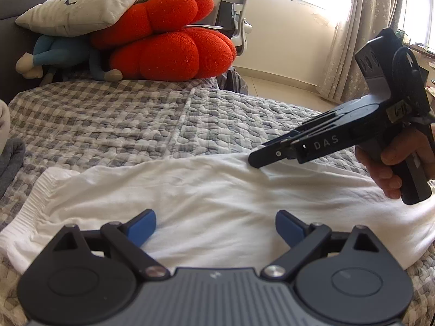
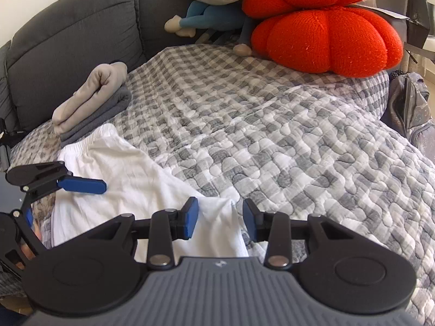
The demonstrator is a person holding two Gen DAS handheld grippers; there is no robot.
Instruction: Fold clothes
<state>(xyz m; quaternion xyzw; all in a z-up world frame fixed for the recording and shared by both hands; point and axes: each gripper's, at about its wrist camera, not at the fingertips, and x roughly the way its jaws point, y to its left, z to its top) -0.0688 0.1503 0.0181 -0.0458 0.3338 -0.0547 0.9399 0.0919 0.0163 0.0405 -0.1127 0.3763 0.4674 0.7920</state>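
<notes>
Broadly, a grey-and-white checked quilted bedspread (image 2: 285, 135) covers the bed, with two orange knitted pumpkin-shaped cushions (image 2: 323, 24) at its far end and a folded pile of beige and grey garments (image 2: 92, 103) by the dark sofa back. Nearer the camera lies the white cotton garment with a ribbed elastic band (image 1: 212, 198), spread flat but rumpled, its band bunched at one end.

The right gripper (image 2: 220, 218) is partly open, its jaws astride a raised corner of the white cloth without pinching it. The left gripper (image 1: 214, 226) hangs wide open above the fabric, holding nothing.

If the right jaws close on one layer only, the fold would likely drag crooked; thin cloth could also slip free.
</notes>
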